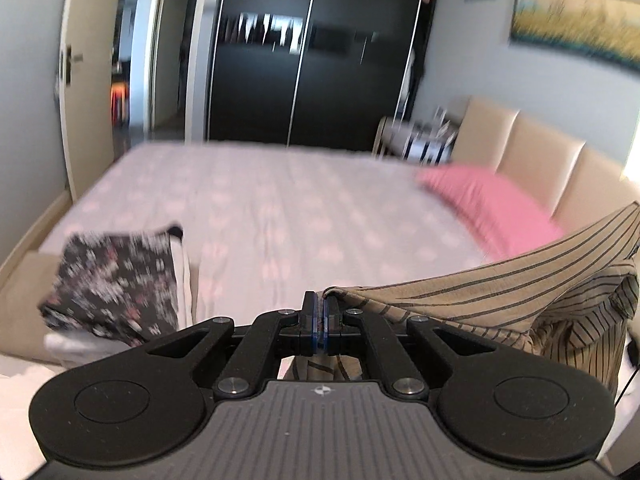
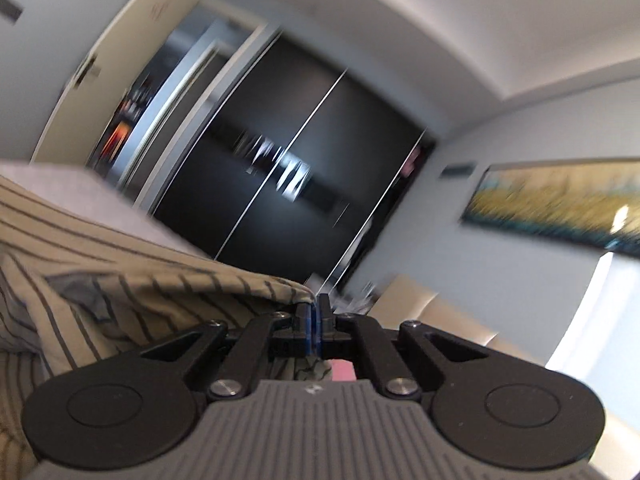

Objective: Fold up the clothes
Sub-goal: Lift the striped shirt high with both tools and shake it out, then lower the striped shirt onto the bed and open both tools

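Aloft, beige dark-striped shirt, rumpled

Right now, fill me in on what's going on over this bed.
A person is holding a tan striped shirt stretched between two handheld grippers. The left gripper and the right gripper are each shut on an edge of it, above the bed. A folded floral garment already sits on a stack at the bed's near corner.

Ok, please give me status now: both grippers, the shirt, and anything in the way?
Left gripper shut on striped shirt. Right gripper shut on it too. Shirt hangs between them over the bed. Folded floral stack at left; pink pillow at right.
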Tool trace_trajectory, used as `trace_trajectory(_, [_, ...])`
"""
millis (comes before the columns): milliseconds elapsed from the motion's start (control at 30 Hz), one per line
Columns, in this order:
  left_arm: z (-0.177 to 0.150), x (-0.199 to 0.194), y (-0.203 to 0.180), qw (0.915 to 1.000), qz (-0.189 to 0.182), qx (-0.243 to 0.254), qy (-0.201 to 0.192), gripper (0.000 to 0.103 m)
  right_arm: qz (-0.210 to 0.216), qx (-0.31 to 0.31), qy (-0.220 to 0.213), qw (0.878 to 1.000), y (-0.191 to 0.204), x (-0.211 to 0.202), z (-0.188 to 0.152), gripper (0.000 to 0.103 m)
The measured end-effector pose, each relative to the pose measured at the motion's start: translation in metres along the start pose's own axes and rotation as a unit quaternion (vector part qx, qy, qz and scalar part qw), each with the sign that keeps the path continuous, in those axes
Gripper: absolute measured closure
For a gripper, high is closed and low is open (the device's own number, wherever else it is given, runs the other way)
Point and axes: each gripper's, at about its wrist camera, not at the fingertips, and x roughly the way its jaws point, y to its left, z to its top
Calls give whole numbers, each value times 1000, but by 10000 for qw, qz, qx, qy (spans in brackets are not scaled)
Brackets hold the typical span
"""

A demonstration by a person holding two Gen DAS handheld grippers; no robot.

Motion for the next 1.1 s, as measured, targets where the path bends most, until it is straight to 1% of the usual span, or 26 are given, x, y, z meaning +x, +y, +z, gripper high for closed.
trace_trajectory(133, [-18,100,25,9977,132,-91,663,102,354,-103,689,9969,45,99,-46,101])
trace_trajectory(267, [-39,195,38,9924,232,-127,1203,102,665,-211,1417,9875,99,187,-100,101])
trace_trajectory(333, [-51,236,41,9887,296,-151,1464,102,773,-231,1736,9815,128,222,-130,101])
trace_trajectory(400, [-62,268,43,9850,381,-116,1680,102,870,-201,2038,9749,150,253,-158,101])
trace_trajectory(500, [-80,305,49,9801,504,-179,1911,102,996,-53,2418,9652,170,281,-196,101])
trace_trajectory(633, [-97,326,52,9765,555,-173,2077,102,1161,32,2730,9550,190,309,-227,100])
trace_trajectory(700, [-100,327,53,9762,540,-110,2097,100,1211,83,2835,9513,194,312,-227,99])
trace_trajectory(733, [-100,327,52,9765,526,-61,2090,99,1227,110,2854,9505,193,310,-224,96])
trace_trajectory(767, [-98,324,51,9774,514,27,2053,94,1240,134,2838,9507,188,308,-221,92])
trace_trajectory(800, [-95,321,48,9784,511,156,1995,87,1252,158,2823,9510,184,306,-219,82])
trace_trajectory(833, [-92,317,46,9794,506,312,1930,83,1267,163,2795,9516,180,305,-217,70])
trace_trajectory(867, [-89,315,43,9800,497,493,1862,77,1284,142,2753,9526,178,304,-216,67])
trace_trajectory(900, [-85,311,38,9801,456,686,1808,72,1309,126,2711,9535,175,301,-214,66])
trace_trajectory(933, [-83,305,31,9798,373,847,1775,69,1340,140,2681,9539,170,294,-211,65])
trace_trajectory(967, [-81,299,24,9791,291,1008,1742,62,1365,188,2665,9539,163,287,-209,65])
trace_trajectory(1000, [-79,293,18,9781,208,1168,1708,58,1422,290,2668,9528,156,280,-207,65])
trace_trajectory(1067, [-76,283,4,9755,29,1433,1666,58,1628,648,2732,9459,142,267,-206,65])
trace_trajectory(1100, [-75,281,-3,9749,-95,1432,1703,57,1746,845,2785,9407,137,260,-206,65])
